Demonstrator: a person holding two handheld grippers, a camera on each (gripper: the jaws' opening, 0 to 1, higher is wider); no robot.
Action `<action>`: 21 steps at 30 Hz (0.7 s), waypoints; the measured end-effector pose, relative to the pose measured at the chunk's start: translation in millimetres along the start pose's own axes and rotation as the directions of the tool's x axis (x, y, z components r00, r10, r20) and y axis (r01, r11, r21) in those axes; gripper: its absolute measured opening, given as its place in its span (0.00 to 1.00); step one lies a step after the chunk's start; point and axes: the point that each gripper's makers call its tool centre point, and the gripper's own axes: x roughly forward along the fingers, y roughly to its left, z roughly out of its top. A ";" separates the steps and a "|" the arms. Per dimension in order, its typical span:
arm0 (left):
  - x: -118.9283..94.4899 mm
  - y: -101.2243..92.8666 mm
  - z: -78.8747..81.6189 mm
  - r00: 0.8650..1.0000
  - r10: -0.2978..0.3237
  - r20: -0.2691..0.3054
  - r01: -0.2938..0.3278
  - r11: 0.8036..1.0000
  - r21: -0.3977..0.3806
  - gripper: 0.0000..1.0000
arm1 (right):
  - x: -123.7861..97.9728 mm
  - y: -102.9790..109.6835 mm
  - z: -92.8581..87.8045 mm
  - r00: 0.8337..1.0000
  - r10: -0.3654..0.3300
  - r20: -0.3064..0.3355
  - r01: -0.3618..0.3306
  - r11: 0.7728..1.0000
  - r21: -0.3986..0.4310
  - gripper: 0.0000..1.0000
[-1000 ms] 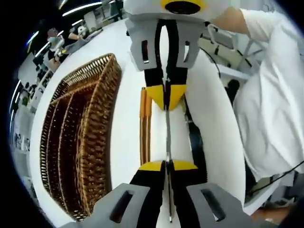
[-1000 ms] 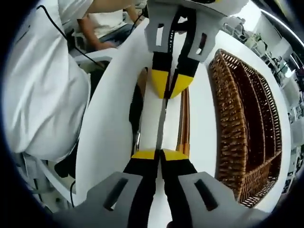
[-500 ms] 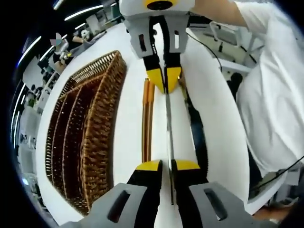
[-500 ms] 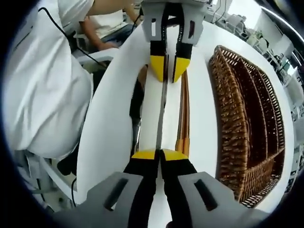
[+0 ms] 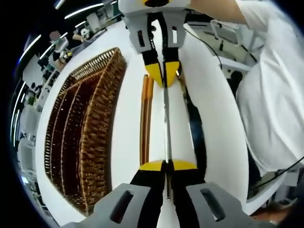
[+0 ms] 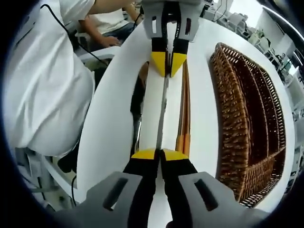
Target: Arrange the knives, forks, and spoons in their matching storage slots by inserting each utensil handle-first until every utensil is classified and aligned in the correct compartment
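Note:
A thin metal utensil (image 5: 166, 123) (image 6: 162, 111), seen edge-on, hangs level above the white table; I cannot tell which kind it is. My left gripper (image 5: 167, 165) is shut on one end of it, and in the right gripper view the left gripper (image 6: 167, 64) comes in from the top. My right gripper (image 6: 159, 154) is shut on the other end, showing as the right gripper (image 5: 164, 78) at the top of the left gripper view. The wicker basket (image 5: 100, 118) (image 6: 227, 118) with three long slots lies beside us and looks empty.
Two orange-brown handles (image 5: 145, 118) (image 6: 183, 111) lie side by side on the white table (image 5: 123, 142) between the held utensil and the basket. A black-handled utensil (image 5: 194, 128) (image 6: 137, 107) lies on the other side. A person in white (image 5: 270, 95) (image 6: 42, 95) stands at the table's edge.
Half a second ago my left gripper's jaws stood apart around the utensil; now they are shut on it again. The two grippers are farther apart along the utensil than a second ago.

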 end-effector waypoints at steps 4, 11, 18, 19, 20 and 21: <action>0.9 1.2 0.9 1.000 -0.004 0.004 0.004 1.000 -0.014 0.03 | 0.0 -0.8 0.1 1.000 0.003 0.010 -0.003 1.000 0.007 0.03; 0.3 -0.7 1.7 1.000 -0.011 -0.003 0.011 0.999 0.034 0.04 | -0.4 -2.1 -0.2 1.000 0.011 0.012 -0.012 1.000 0.017 0.02; -0.2 -0.7 2.7 1.000 -0.007 -0.014 0.007 1.000 0.001 0.03 | -0.7 -2.8 0.0 1.000 0.005 0.011 -0.005 1.000 0.014 0.02; -0.5 -0.8 2.7 1.000 -0.007 -0.014 0.007 1.000 0.002 0.03 | -0.9 -3.4 -0.2 1.000 0.003 0.011 -0.003 1.000 0.018 0.02; -0.3 -0.6 3.1 1.000 -0.007 -0.014 0.007 1.000 -0.006 0.02 | -1.2 -4.1 -0.4 1.000 0.002 0.010 -0.002 1.000 0.016 0.02; -0.5 -0.5 3.2 1.000 -0.008 -0.016 0.007 1.000 -0.015 0.02 | -2.0 -4.7 -0.1 1.000 0.002 0.009 -0.002 1.000 0.018 0.01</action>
